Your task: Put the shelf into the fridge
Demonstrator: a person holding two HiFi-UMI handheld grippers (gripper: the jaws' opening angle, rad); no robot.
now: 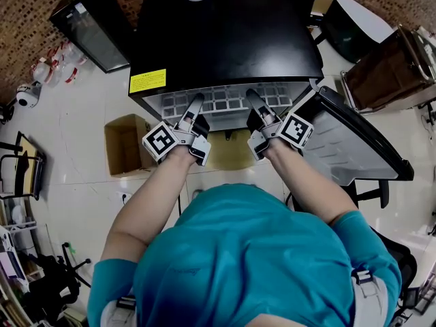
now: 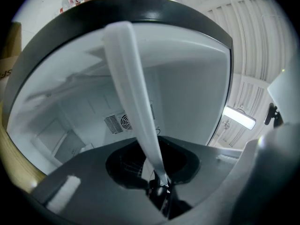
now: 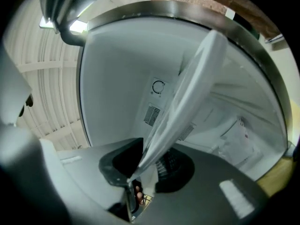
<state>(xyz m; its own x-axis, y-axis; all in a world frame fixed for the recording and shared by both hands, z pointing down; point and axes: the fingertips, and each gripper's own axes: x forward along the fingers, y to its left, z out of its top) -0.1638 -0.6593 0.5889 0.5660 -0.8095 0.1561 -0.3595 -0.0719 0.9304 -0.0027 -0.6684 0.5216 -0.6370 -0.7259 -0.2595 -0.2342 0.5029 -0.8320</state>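
Item: white grid shelf (image 1: 221, 104), one piece. It is lying flat in the mouth of the black fridge (image 1: 225, 33), its long axis running left to right across the opening and its far edge pointing into the white cavity.

Left gripper (image 1: 197, 101): jaws are pinching the shelf's near edge at its left end.

Right gripper (image 1: 253, 98): jaws are clamping the same edge at its right end.

Fridge door (image 1: 354, 142): standing open at the right.

Cardboard box (image 1: 126, 145): sitting on the floor to the left.
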